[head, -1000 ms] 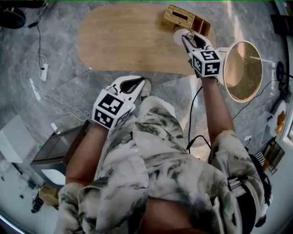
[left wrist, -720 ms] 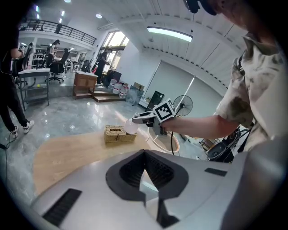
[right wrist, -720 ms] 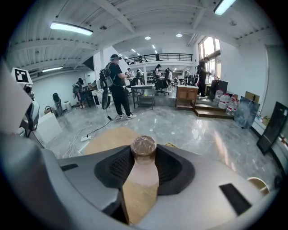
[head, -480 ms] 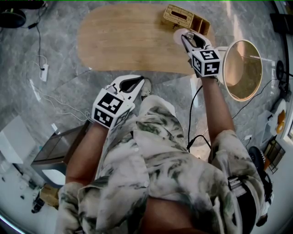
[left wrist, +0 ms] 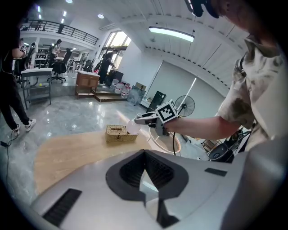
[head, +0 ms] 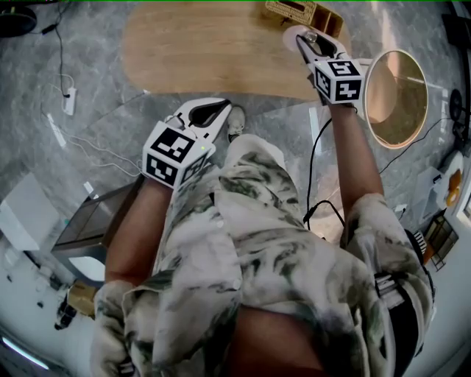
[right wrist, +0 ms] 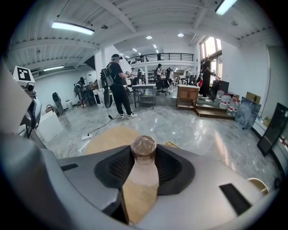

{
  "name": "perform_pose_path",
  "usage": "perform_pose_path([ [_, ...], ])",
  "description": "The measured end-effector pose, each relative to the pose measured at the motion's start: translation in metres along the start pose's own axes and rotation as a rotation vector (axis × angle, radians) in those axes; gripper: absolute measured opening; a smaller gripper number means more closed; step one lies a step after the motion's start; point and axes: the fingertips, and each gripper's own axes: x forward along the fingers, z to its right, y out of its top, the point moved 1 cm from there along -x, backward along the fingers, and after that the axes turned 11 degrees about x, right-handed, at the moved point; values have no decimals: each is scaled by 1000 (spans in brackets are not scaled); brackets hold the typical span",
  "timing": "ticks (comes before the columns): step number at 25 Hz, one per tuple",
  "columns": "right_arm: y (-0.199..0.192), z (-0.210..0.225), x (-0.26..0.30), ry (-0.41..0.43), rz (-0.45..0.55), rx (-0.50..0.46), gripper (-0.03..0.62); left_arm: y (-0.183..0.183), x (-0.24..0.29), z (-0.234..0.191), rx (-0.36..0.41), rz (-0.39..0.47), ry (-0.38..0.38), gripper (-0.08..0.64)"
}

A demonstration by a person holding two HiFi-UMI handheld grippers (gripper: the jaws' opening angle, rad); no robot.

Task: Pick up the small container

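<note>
Small container (right wrist: 143,147) near table (head: 206,51) edge

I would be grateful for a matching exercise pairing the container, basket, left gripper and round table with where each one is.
1 container
2 basket
3 left gripper
4 round table

A over the floor, shut
B between the jaws of the right gripper
C beside the wooden table
D on the wooden table

Pairs: 1-B, 2-D, 3-A, 4-C
</note>
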Motion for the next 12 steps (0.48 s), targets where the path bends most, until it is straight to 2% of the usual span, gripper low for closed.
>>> perform_pose_path([
  [12,-11,-3,23,-4,-5,4,158,-14,4,-12,-19,-15,-4,23],
])
